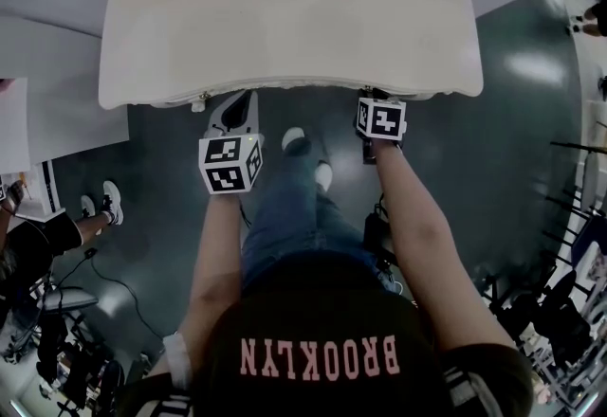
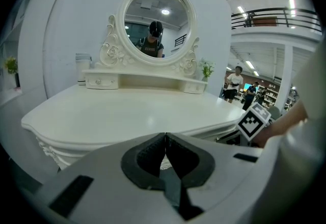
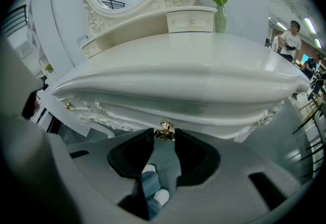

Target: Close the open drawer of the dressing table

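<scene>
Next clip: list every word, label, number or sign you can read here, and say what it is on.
"BROOKLYN": pink letters on the person's dark shirt, upside down in the head view.
Print on the shirt reflected in the mirror: too small to read.
The two marker cubes: black-and-white square patterns only, no letters or numbers.
Nothing else is readable.

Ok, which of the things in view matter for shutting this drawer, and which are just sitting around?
Job: dressing table; gold drawer knob; right gripper, closed on the knob.
Lying about: mirror; flower vase; left gripper, shut and empty; bystanders behind.
</scene>
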### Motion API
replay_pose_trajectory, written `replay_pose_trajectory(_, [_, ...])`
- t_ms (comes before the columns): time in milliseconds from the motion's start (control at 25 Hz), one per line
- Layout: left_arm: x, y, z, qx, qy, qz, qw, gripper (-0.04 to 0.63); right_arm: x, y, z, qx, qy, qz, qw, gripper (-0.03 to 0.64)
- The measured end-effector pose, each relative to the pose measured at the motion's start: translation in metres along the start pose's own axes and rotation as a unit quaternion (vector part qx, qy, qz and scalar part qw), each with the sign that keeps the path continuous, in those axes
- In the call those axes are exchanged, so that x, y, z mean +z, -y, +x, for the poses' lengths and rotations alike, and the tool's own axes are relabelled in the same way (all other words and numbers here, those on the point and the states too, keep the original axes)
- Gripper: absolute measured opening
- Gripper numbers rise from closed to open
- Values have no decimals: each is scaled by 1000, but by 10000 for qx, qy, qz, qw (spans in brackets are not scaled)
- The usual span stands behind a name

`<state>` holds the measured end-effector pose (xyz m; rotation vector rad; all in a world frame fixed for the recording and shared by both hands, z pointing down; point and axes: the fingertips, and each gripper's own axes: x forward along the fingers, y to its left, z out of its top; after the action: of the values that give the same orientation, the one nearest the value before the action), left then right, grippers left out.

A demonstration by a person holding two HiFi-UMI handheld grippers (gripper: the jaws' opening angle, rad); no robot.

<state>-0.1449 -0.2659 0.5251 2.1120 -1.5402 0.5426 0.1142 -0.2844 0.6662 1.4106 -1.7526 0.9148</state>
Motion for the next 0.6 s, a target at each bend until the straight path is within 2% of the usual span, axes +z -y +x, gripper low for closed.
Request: replay_pose_trajectory(600, [-6, 1, -10, 46, -10, -2, 10000, 5, 4, 1, 0, -150, 97, 93, 9998, 130])
